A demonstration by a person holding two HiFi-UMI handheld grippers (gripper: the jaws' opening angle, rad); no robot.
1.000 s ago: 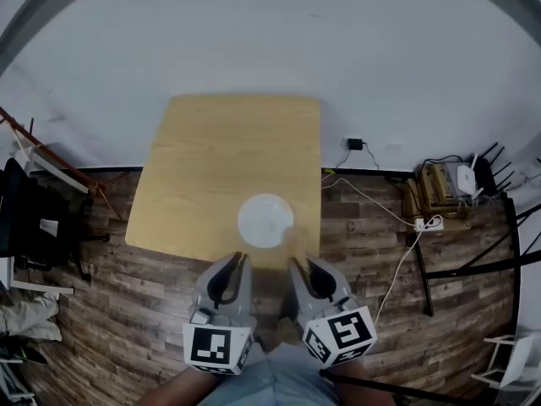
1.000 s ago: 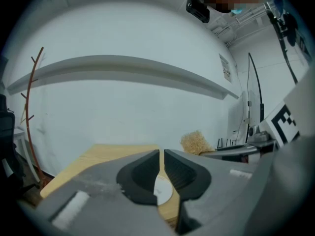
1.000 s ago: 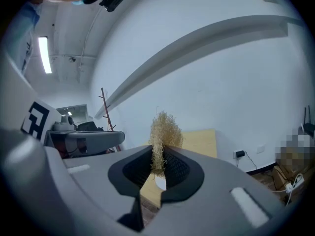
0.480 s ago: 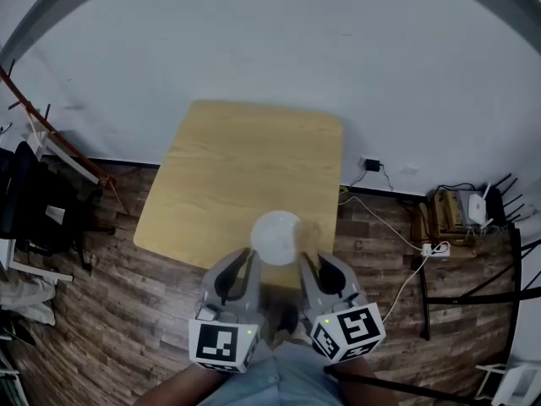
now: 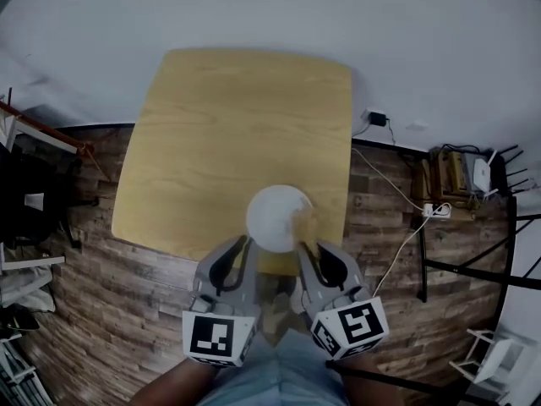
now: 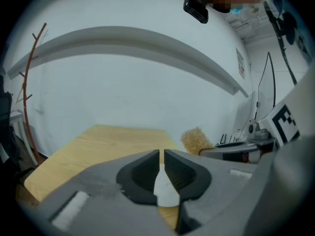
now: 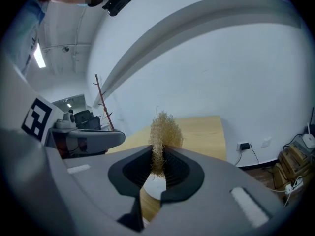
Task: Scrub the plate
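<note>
Head view: the plate (image 5: 275, 214) lies on the desk (image 5: 220, 125) close to its near edge, just ahead of both tools. The left hand-held gripper (image 5: 243, 245) points at its near left rim. The right hand-held gripper (image 5: 306, 249) points at its right rim, with the scrubber (image 5: 307, 224) at that rim; whether it touches, I cannot tell.

Left gripper view: the jaws stand a narrow slit apart and pinch nothing, and the plate shows white through the gap.

Right gripper view: the jaws clamp the scrubber, with the plate just below and ahead, so this hand looks best placed to scrub.

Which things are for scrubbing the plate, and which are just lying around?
For the job: plate, scrubber in the right gripper, table.
Just lying around: wall plug, power strip.
</note>
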